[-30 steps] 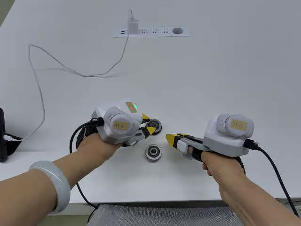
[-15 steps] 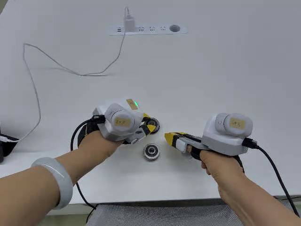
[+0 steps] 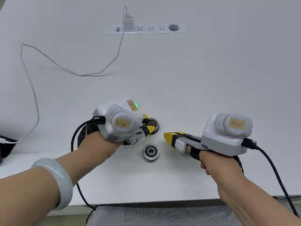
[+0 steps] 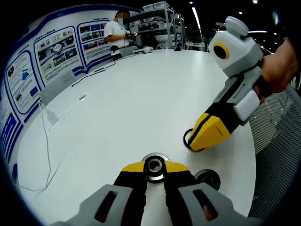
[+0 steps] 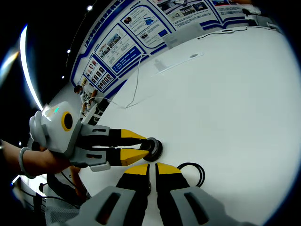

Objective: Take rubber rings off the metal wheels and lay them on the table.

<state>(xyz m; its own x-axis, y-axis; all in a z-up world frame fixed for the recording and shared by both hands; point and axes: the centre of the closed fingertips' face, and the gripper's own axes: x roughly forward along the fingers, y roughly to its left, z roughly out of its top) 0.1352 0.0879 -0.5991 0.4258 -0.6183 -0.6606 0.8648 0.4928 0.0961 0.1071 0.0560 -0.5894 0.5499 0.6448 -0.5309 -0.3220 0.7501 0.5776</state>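
Note:
My left gripper (image 3: 148,126) is shut on a metal wheel (image 3: 153,125), which sits between its yellow tips (image 4: 154,167) on the white table. A second wheel (image 3: 151,151) with a black rubber ring round it lies just in front, also seen beside my left jaws (image 4: 207,179). My right gripper (image 3: 167,137) points left at the held wheel (image 5: 153,147), jaws together. A loose black rubber ring (image 5: 192,173) lies flat on the table at that gripper's tip (image 4: 207,136), its near edge pinched there (image 4: 192,141).
A white power strip (image 3: 143,29) lies at the back, and its white cable (image 3: 70,70) loops across the left of the table (image 3: 225,75). Black gripper cables hang off the front edge. A person (image 4: 115,30) stands far behind the table.

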